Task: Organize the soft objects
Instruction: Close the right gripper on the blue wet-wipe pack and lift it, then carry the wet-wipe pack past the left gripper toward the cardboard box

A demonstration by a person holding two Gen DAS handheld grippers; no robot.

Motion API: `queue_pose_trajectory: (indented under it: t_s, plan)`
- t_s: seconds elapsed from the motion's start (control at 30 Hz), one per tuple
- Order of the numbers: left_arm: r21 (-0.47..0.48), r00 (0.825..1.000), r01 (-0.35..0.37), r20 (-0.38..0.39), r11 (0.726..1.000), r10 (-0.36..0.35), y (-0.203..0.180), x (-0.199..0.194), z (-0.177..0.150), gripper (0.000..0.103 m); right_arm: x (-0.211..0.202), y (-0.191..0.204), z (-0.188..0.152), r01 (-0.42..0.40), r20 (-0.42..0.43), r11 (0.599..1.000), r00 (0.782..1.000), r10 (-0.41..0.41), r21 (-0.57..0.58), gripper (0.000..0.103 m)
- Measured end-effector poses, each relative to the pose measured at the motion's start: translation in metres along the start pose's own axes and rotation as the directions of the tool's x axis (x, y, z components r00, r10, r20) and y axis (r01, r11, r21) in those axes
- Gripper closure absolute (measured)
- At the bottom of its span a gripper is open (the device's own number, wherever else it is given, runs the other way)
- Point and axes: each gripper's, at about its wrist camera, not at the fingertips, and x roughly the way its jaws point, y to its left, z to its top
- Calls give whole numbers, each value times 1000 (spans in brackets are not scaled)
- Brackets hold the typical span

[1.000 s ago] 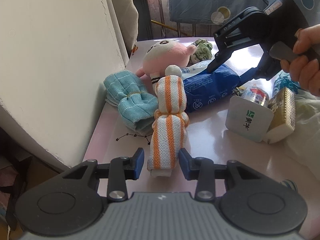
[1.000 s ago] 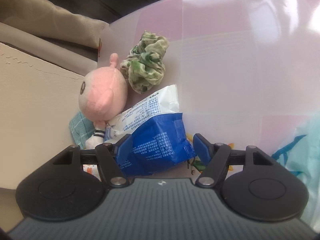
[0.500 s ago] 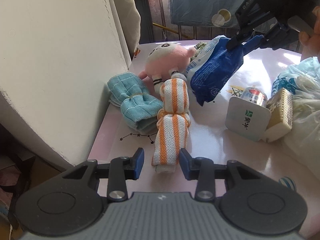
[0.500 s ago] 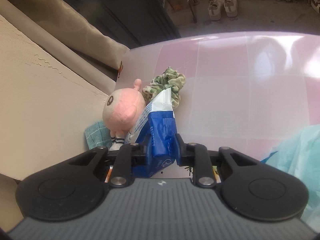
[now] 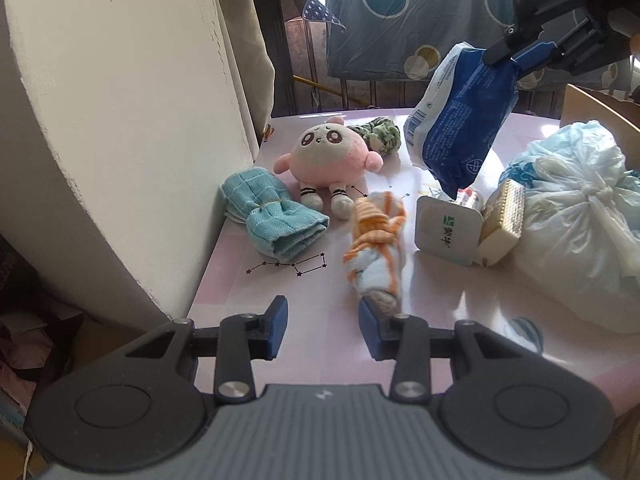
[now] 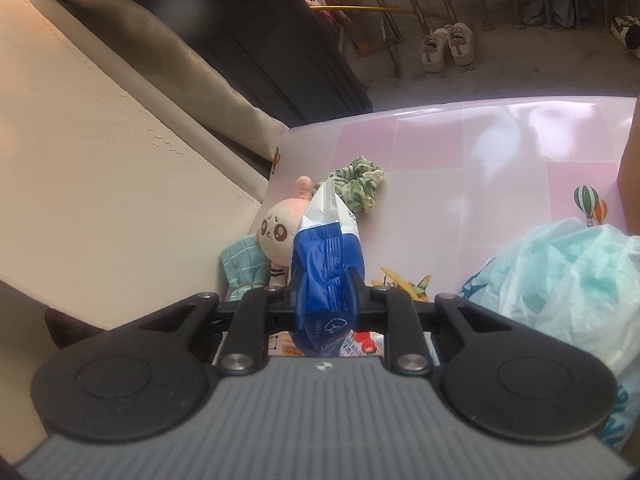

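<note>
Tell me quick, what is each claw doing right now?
Left claw: open, holding nothing; the orange striped cloth lies beside it.
Right claw: shut on the blue packet, lifted off the table.

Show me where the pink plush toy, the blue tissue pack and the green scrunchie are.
pink plush toy (image 5: 326, 152), left wrist view, on its face.
blue tissue pack (image 5: 460, 120), left wrist view, on its blue side.
green scrunchie (image 6: 360, 186), right wrist view, on its gathered fabric.

both wrist views look steeply down, sharing the pink plush (image 5: 326, 156) (image 6: 276, 236).
</note>
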Motion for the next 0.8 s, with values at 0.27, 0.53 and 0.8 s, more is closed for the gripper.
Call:
queue_pose_trajectory:
  t_s: [0.27,0.53,0.8]
  plan:
    - [-42,998,57,-9,997,-58,8,-32,-18,61,-51,16,-52,-44,-36,996,998,41,-83,85]
    - [-142,998,29,-52,989,-37,34,-42,-34,61,-21,74,-98,76,-80,873,988,-130,-481,85]
    - [-205,998,3,-67,979,-17,58,-51,-43,61,7,121,-138,96,-36,594,978,-207,-799,85]
